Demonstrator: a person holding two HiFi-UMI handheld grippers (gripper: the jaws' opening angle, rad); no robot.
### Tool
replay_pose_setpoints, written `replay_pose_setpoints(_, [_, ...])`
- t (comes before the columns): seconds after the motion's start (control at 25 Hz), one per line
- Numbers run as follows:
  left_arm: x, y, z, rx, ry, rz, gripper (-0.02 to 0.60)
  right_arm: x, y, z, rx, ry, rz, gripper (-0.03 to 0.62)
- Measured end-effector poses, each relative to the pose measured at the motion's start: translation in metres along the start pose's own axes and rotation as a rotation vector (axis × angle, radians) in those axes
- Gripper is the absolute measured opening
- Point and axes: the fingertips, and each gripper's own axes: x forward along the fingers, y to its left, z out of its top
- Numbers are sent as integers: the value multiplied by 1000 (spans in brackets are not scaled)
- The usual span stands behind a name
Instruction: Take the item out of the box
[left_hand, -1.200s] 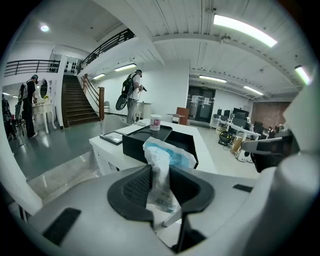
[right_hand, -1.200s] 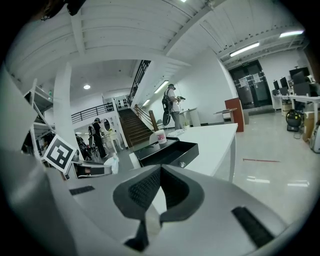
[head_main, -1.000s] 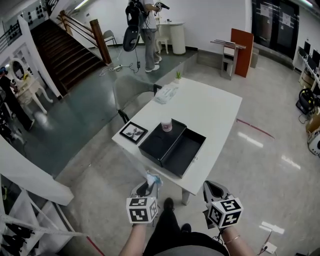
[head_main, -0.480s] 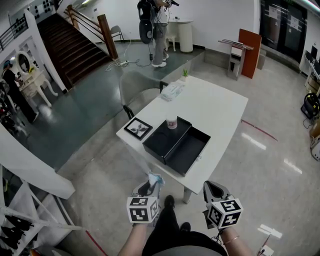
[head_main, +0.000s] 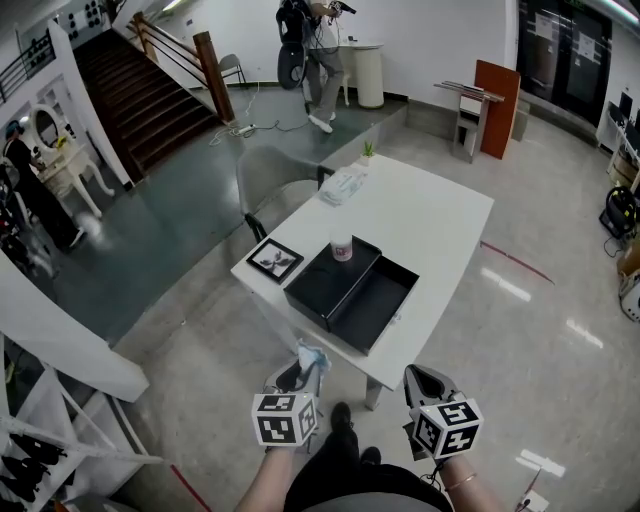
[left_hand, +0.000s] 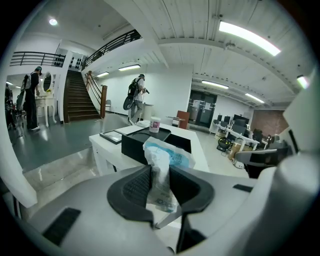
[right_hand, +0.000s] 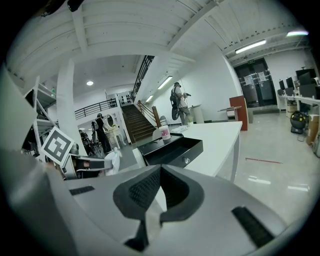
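Observation:
A crumpled white-and-blue plastic packet (left_hand: 167, 156) sticks up between the jaws of my left gripper (left_hand: 160, 180), which is shut on it. In the head view that packet (head_main: 308, 357) is held in the left gripper (head_main: 300, 370) over the floor, short of the table's near edge. The black box (head_main: 372, 300) lies open on the white table (head_main: 430, 215), its inside looking empty, its lid (head_main: 325, 280) folded out to the left. My right gripper (head_main: 418, 378) hangs beside the left one, shut and empty; in the right gripper view its pads (right_hand: 150, 187) meet.
A small cup (head_main: 341, 248) stands on the box lid, a framed picture (head_main: 274, 259) lies left of it, and a plastic-wrapped pack (head_main: 343, 185) and a tiny plant (head_main: 368, 150) sit at the table's far end. A grey chair (head_main: 268, 180) is tucked at the left side. A person (head_main: 320, 60) walks at the back.
Both grippers keep their places and states. The head view has shifted a little, so the table sits slightly more to the right. The person at the back has stepped along.

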Motion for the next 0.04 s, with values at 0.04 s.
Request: replay_pose_setpoints(0.04, [0,-1,0,-1,1,-2,107,0,1,0,-1,1,2,0])
